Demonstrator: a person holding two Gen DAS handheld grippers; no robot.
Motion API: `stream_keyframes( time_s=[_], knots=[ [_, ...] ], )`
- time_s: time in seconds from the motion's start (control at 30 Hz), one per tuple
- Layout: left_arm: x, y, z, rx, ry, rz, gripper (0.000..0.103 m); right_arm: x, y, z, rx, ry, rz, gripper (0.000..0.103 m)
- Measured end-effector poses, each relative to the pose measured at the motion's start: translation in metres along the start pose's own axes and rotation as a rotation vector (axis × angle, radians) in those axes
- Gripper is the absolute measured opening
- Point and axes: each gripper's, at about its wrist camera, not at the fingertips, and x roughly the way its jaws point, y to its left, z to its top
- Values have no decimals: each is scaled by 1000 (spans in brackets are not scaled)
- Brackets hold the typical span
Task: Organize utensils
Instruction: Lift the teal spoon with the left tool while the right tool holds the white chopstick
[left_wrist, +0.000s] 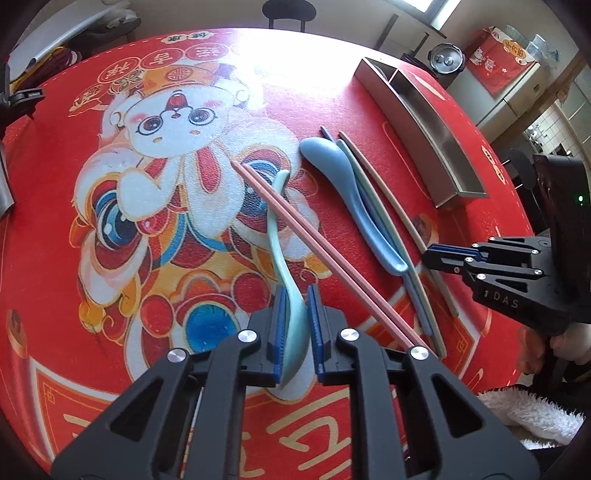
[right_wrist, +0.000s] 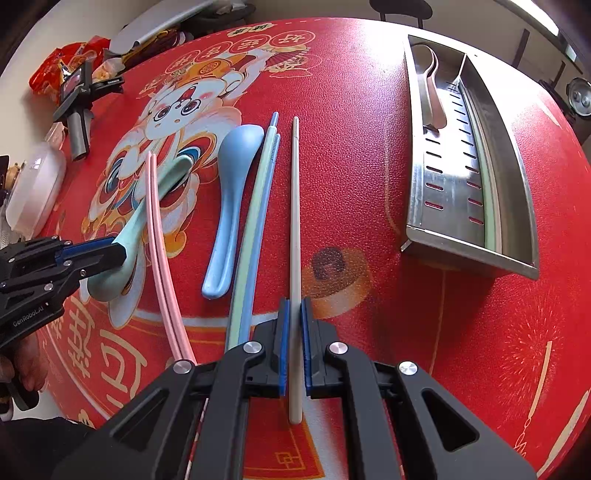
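Observation:
My left gripper (left_wrist: 295, 295) is shut on the handle of a mint green spoon (left_wrist: 286, 258), which lies on the red mat; the spoon also shows in the right wrist view (right_wrist: 136, 229). My right gripper (right_wrist: 294, 310) is shut on a beige chopstick (right_wrist: 294, 221) that points away along the mat. A blue spoon (right_wrist: 229, 192), a green and a blue chopstick (right_wrist: 255, 221) and a pink chopstick pair (right_wrist: 159, 236) lie between the two grippers. A steel utensil tray (right_wrist: 517, 192) at the right holds a beige spoon (right_wrist: 434, 88) and a green chopstick (right_wrist: 489, 206).
The round table has a red printed mat (right_wrist: 369, 129). A camera mount (right_wrist: 77, 99), snack bags (right_wrist: 62, 62) and a clear lid (right_wrist: 33, 188) sit at the far left edge. A chair (left_wrist: 286, 14) stands behind the table.

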Motion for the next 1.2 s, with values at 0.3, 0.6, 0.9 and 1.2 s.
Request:
stream_keyframes(
  time_s=[0.3, 0.6, 0.9, 1.2],
  knots=[
    [13, -6, 7, 10, 24, 52, 16, -1, -1, -1, 2, -2, 4, 7],
    [19, 4, 17, -46, 32, 72, 19, 2, 9, 3, -49, 4, -45, 7],
    [19, 14, 12, -124, -5, 27, 18, 4, 12, 8, -76, -3, -69, 7],
    [10, 10, -9, -126, 23, 0, 18, 0, 2, -1, -18, 2, -8, 7]
  ],
)
